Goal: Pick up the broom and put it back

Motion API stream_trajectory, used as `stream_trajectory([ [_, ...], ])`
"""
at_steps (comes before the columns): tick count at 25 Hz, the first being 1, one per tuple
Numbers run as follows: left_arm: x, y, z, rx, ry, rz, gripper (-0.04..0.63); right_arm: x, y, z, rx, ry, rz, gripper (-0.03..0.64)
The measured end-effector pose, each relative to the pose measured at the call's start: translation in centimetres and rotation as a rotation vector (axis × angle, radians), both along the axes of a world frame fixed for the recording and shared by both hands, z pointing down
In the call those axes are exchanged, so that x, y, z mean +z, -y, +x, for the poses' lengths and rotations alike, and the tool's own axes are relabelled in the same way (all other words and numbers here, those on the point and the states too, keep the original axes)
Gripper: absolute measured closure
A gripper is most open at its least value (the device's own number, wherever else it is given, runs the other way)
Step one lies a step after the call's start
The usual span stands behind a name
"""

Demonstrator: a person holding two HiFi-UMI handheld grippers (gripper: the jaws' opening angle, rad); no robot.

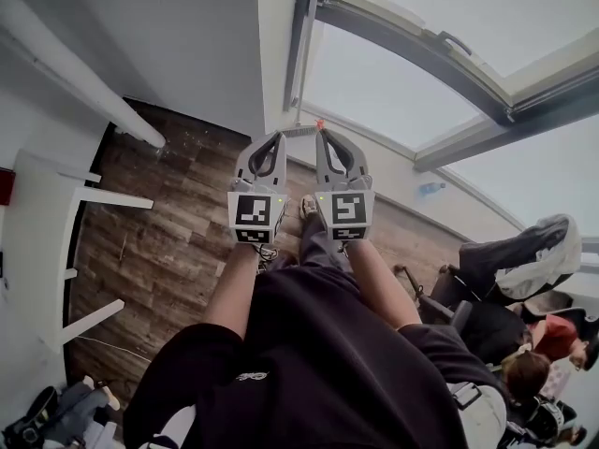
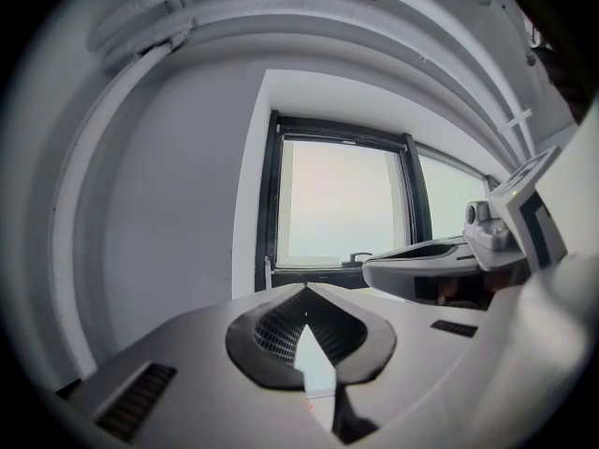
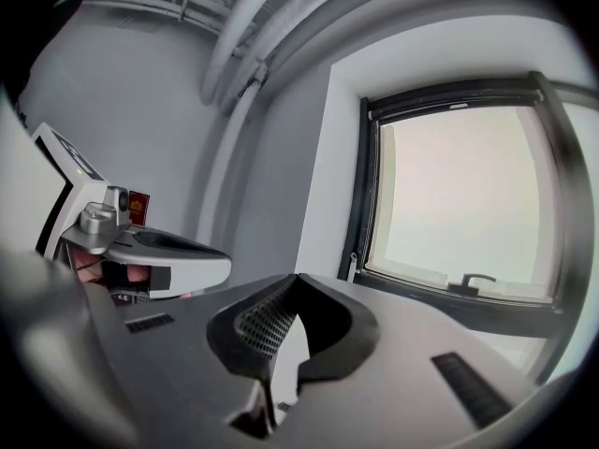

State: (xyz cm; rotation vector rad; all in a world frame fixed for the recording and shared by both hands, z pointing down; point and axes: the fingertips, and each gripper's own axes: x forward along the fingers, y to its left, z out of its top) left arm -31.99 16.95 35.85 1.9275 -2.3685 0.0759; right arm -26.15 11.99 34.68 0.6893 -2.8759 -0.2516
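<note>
1. While you are facing the window frame [image 2: 271,204], you are holding the left gripper [image 1: 279,136] and the right gripper [image 1: 320,132] side by side, both pointing roughly level toward its lower left corner.
2. You are keeping the left gripper clenched: its tips are meeting and nothing is sitting between them.
3. You are keeping the right gripper clenched as well, tips together and empty.
4. Neither gripper is grasping the broom [image 1: 299,131]. I am taking the broom to be the thin pole with a flat pale head. It is standing against the wall [image 1: 187,45] just left of the window frame, and its head is resting where the wooden floor [image 1: 168,213] is meeting the wall below the frame. In the head view the broom's head is showing just beyond your gripper tips, and I cannot tell whether they are touching it.
5. Judging by that, you are nearing the end of the task: the broom appears to be standing back in its place beside the window frame, and you are carrying nothing.
6. As I am reading it, what is left is confirming that the pole is leaning steadily beside the frame, then drawing both grippers away from it.
</note>
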Motion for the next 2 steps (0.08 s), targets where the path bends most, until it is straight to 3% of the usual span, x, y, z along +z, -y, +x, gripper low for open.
stream_trajectory([
  [2, -0.09, -0.01, 0.28, 0.008, 0.006, 0.002, 0.595, -0.03, -0.03, 0.13, 0.003, 0.002, -0.002, 0.595],
])
